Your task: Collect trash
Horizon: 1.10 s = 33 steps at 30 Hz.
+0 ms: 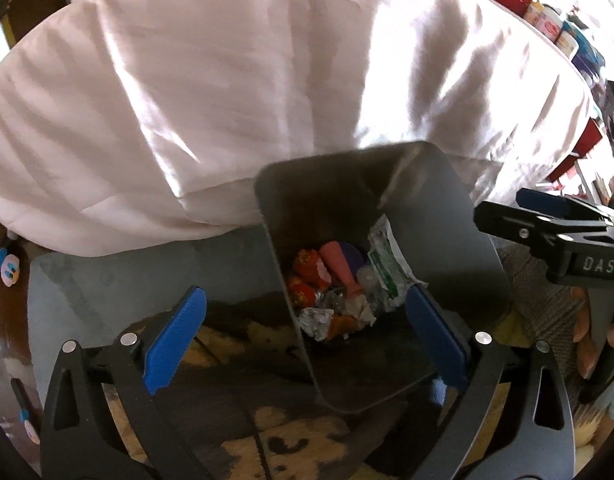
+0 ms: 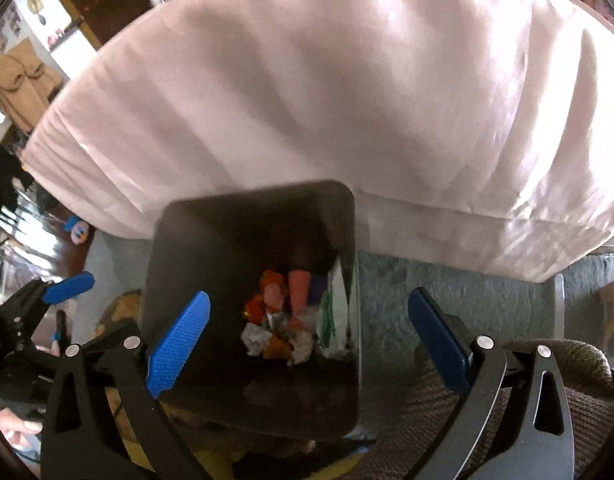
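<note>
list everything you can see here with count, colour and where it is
bin: one, dark grey, on the floor in front of the bed, under both grippers
trash: a small heap, red, pink, white, green and silver, at the bottom of the bin
bedcover: one, white, over the bed behind the bin
rug: one, pale blue-grey, on the floor beside the bin
slipper: one, blue and pink cartoon face, on the floor left of the bed
left gripper: one, black with blue pads, open, nothing held
right gripper: one, black with blue pads, open, nothing held
</note>
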### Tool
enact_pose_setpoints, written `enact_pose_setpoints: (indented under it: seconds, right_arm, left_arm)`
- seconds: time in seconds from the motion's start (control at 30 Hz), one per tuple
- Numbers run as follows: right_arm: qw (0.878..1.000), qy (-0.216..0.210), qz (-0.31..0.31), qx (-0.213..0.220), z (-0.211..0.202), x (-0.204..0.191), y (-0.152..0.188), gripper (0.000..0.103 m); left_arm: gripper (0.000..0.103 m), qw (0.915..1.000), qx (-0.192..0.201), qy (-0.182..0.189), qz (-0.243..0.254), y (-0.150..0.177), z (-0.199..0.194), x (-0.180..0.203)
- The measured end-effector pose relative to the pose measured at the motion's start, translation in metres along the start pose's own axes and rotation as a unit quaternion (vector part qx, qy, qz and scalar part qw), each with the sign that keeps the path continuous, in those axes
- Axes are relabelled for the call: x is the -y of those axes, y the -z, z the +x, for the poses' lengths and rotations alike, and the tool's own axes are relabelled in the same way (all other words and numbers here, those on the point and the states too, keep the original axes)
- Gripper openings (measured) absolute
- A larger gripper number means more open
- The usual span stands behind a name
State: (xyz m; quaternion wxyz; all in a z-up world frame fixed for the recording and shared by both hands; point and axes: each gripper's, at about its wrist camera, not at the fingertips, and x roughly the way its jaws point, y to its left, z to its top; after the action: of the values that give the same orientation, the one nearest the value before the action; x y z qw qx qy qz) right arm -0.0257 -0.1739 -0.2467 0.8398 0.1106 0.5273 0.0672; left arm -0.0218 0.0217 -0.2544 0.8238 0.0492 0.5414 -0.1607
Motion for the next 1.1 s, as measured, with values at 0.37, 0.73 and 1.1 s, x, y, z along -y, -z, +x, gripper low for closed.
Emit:
enact_pose_setpoints:
  seconds: [0.37, 0.73, 1.1]
  right_arm:
    - [0.988, 0.060, 0.003, 0.142, -0.110, -0.018, -0.052, 0.100]
    - [0.966, 0.139, -0.014, 0.219, -0.177, -0.035, -0.110, 0.100]
    - [0.937, 0.188, -0.001, 0.294, -0.221, -0.038, -0.096, 0.100]
  left_arm:
    - [0.095, 0.9895, 0.140, -0.031, 0.012, -0.059, -0.100, 0.007]
    - [0.095, 0.9691, 0.230, -0.080, -0.036, -0.114, -0.170, 0.002]
    - [0.095, 0.9339, 0.332, -0.124, -0.050, -0.110, -0.229, 0.016]
